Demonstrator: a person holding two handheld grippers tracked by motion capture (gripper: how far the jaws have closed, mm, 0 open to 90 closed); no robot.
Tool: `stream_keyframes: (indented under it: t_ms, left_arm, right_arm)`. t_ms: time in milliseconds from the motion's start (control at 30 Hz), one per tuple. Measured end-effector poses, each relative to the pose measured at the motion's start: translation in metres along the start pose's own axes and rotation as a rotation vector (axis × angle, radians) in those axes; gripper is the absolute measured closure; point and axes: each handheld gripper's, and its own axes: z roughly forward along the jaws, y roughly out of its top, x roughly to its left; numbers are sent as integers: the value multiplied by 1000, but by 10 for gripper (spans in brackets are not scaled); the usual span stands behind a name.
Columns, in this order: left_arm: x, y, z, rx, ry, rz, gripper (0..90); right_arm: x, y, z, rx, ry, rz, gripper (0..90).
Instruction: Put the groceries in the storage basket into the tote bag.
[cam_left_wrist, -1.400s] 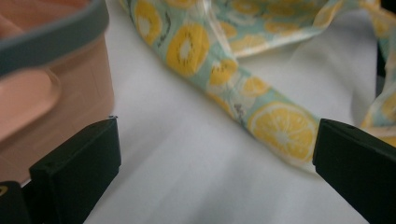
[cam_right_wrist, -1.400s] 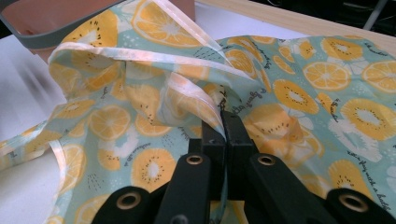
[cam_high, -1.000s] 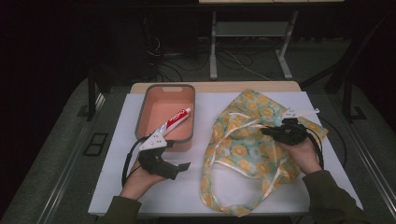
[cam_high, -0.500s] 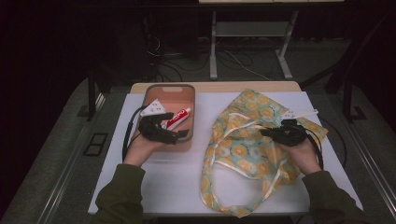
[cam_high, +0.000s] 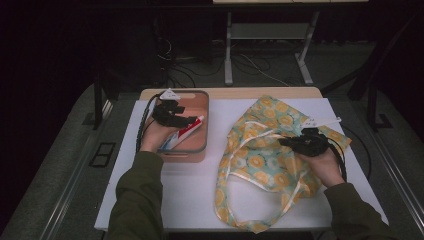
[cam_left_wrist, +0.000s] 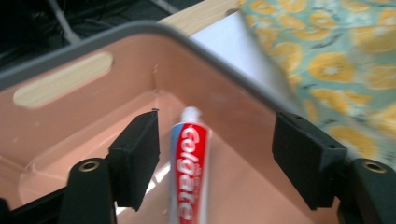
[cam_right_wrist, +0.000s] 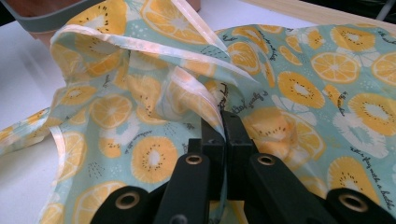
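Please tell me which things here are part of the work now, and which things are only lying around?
Part of the work:
- toothpaste tube, between the open jaws of the left gripper, which have just been closing, not yet gripped
- pink bin holding the tube
- fruit-print bag, its rim pinched by the right gripper

Only lying around:
- white sheet covering the table
- cables on the floor behind

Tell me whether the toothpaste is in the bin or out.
In. The toothpaste lies on the floor of the pink bin, between the left gripper's jaws.
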Motion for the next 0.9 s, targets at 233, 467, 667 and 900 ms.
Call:
stream_keyframes:
  t_ms: [233, 467, 667, 900]
  left_arm:
    - [7, -11, 24, 135, 44, 5, 331]
    - [7, -18, 41, 289, 66, 8, 343]
    - [5, -22, 49, 396, 50, 31, 484]
    - [4, -18, 45, 376, 32, 28, 720]
  right_arm:
    - [1, -1, 1, 0, 3, -5, 887]
    - [1, -1, 1, 2, 7, -5, 887]
    - [1, -2, -1, -1, 7, -4, 887]
    - [1, -2, -2, -5, 3, -4, 887]
